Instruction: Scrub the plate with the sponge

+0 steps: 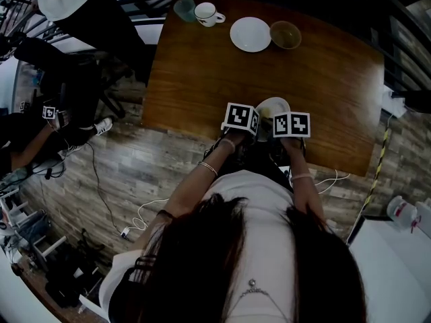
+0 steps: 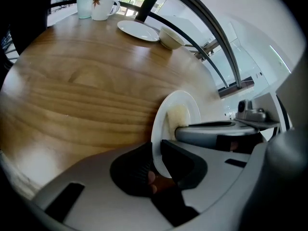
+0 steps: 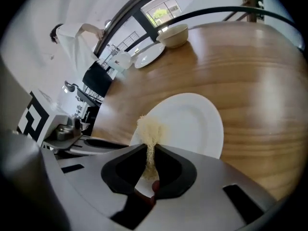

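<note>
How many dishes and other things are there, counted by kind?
Plates: 2 (near plate, far plate)
Cups: 2 (mug, tumbler)
Bowl: 1
Sponge: 1
Total: 6

Your forearms (image 1: pixel 202 171) reach forward, grippers side by side, tilted down. Your left gripper (image 2: pixel 155 163) clamps the plate (image 2: pixel 189 101) rim; your right gripper (image 3: pixel 150 166) pinches the sponge (image 3: pixel 150 128).

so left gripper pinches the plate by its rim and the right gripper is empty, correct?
No, the right gripper is not empty: it is shut on the sponge, as the right gripper view shows. The left gripper does pinch the plate by its rim.
</note>
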`<state>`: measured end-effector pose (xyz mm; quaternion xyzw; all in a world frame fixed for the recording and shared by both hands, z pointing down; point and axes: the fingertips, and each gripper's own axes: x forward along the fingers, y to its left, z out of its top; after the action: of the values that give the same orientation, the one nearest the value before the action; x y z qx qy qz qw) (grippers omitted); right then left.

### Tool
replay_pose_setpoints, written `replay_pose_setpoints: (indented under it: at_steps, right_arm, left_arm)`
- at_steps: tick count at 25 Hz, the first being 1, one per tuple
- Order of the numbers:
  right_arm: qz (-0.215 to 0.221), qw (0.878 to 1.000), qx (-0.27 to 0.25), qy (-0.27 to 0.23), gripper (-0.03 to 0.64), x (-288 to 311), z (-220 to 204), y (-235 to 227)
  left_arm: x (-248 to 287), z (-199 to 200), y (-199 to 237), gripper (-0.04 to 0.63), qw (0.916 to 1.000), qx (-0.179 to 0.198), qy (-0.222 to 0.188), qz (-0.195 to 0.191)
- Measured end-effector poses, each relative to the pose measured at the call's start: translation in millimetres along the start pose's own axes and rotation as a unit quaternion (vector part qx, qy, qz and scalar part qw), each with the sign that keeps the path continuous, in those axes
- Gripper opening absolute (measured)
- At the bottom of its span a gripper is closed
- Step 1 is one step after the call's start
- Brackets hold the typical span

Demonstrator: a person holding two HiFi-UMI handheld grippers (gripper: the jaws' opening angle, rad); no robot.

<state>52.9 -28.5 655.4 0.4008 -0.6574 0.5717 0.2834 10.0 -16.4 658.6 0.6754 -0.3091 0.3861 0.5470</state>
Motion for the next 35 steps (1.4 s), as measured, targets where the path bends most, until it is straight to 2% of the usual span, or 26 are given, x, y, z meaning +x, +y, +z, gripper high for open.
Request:
replay_pose_setpoints:
  at_steps: [3, 8, 11, 13, 18, 20, 22, 26, 29, 31, 35]
  right_arm:
    - [0.016, 1.0, 0.0, 0.01, 0.067, -1, 2, -3]
    - [-0.057, 0.997, 0.007, -0.043, 0.067, -34, 41, -56]
    - [-0.081, 0.995, -0.002, -0.061, 0.067, -38, 49, -58]
    - [-0.071, 0.996, -0.004, -0.052, 0.067, -26, 44, -46]
    - [0.009, 1.0, 0.001, 0.0, 0.067, 5, 18, 2]
    - [0.028, 0.999, -0.008, 0.018, 0.067, 9, 11, 11]
    - [0.022, 1.0, -0.009, 0.015, 0.067, 6, 14, 4]
    - [-0.037, 0.998, 0.025, -0.034, 0.067, -24, 42, -44]
    - [-0.045, 0.996, 0.046, -0.054, 0.067, -31, 47, -48]
    - [-0.033, 0.997, 0.051, -0.05, 0.067, -20, 40, -34]
    - [0.041, 0.998, 0.045, 0.018, 0.067, 8, 12, 12]
  left_arm:
    - [-1, 0, -1, 0.072, 1.0, 0.002, 0.001, -0.001]
    - [-1, -1, -1, 0.072, 1.0, 0.003, 0.002, -0.001]
    - [0, -1, 0, 0.072, 1.0, 0.004, 0.004, 0.0]
    - [1, 0, -1, 0.072, 1.0, 0.004, 0.006, 0.001]
    - [1, 0, -1, 0.072, 1.0, 0.001, 0.008, -0.001]
    - [1, 1, -1, 0.072, 1.0, 0.0, 0.009, -0.002]
    - [0, -1, 0, 0.072, 1.0, -0.001, 0.009, -0.003]
    - [-2, -2, -2, 0.072, 1.0, 0.003, 0.006, -0.002]
    - [-5, -3, -3, 0.072, 1.0, 0.005, 0.006, -0.002]
    - [-5, -4, -2, 0.072, 1.0, 0.005, 0.007, -0.002]
    - [-3, -2, -1, 0.072, 1.0, 0.001, 0.005, -0.003]
